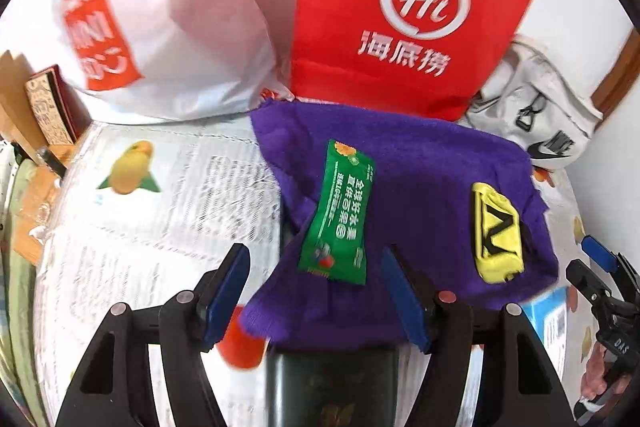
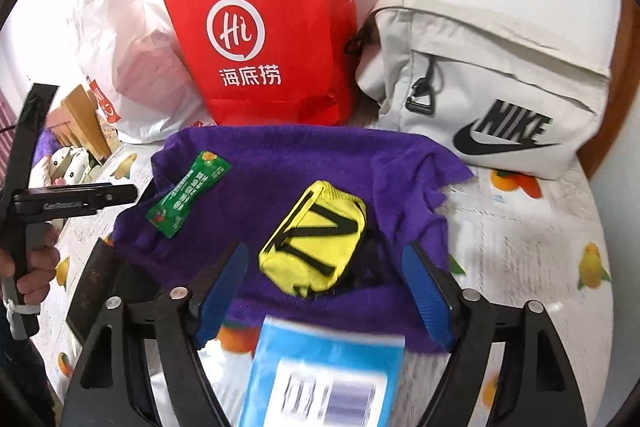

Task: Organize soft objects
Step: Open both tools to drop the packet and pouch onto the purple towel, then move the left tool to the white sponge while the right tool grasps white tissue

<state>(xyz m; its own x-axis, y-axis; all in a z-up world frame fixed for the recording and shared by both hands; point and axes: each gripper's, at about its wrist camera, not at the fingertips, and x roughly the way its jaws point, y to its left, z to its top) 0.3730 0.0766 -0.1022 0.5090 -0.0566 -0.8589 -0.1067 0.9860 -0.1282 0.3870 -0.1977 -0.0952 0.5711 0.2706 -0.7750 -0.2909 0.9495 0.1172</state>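
Atop purple towel (image 2: 280, 163): green sachet (image 2: 188, 193), yellow pouch (image 2: 314, 239); red bag (image 2: 264, 27) behind.

Three bags (image 2: 260, 39), one towel (image 2: 280, 163), two pouches (image 2: 316, 239).

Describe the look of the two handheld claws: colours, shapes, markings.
Both match: the left claw and the right claw have black, open-framed triangular arms with silver round pivot pins and flat blue ribbed fingers. Seen from the right wrist view, the left unit is a black handle with faint lettering, gripped by a bare hand. No cables visible.
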